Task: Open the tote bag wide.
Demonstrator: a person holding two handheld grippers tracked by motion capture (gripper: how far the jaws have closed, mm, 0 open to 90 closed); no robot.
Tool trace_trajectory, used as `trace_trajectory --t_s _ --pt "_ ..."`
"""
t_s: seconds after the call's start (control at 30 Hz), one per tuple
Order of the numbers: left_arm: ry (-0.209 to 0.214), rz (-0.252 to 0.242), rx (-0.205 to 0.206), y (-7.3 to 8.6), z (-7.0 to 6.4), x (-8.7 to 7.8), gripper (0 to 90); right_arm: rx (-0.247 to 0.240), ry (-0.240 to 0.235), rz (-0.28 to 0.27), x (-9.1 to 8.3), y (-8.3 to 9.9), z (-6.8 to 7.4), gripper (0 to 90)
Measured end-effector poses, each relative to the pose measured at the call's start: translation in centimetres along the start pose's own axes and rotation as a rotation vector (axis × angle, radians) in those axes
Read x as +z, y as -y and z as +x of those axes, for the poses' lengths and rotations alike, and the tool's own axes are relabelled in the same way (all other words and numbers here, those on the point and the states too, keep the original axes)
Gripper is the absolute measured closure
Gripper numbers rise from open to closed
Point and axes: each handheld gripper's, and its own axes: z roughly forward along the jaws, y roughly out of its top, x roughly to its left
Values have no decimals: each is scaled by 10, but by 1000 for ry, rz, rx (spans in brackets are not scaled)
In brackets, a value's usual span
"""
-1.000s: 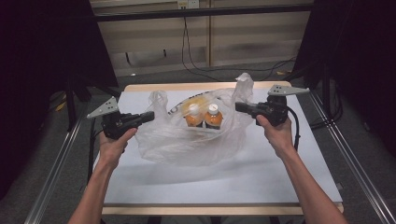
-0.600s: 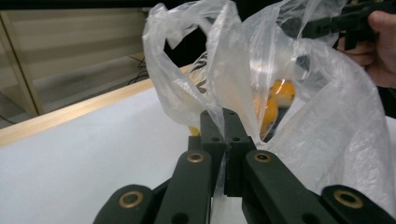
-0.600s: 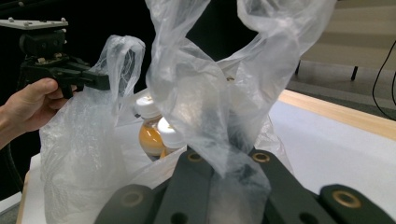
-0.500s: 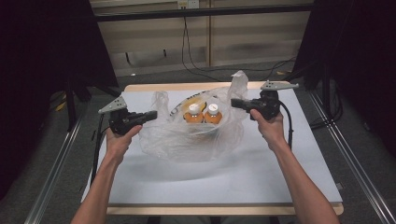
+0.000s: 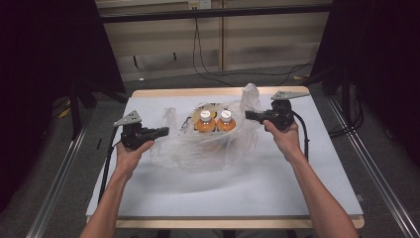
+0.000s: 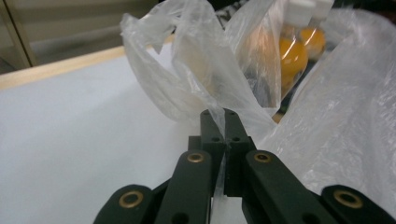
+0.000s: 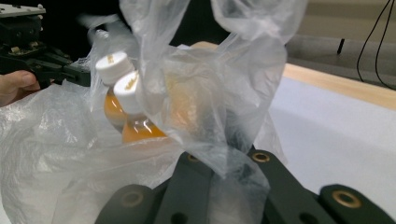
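White tabletop [image 5: 277, 183], crinkled clear plastic bag [image 5: 208, 148]

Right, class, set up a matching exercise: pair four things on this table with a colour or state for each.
Things:
1. plastic bag
2. bottle caps
3. left gripper
4. table edge

States:
A. white
B. bare wood
C. clear and crumpled
D. jaws shut on thin film

Pairs: 1-C, 2-A, 3-D, 4-B
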Motion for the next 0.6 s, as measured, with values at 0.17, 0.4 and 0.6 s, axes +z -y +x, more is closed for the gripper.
trace_trajectory --t_s 0.17,0.4,0.6 --pt "-9 67 10 18 -2 2 900 9 6 14 -3 15 -3 900" --pt "4 128 23 33 -3 9 900 44 40 54 -5 35 -18 900" --pt "-4 194 35 42 -4 15 900 70 72 115 -8 58 -30 900"
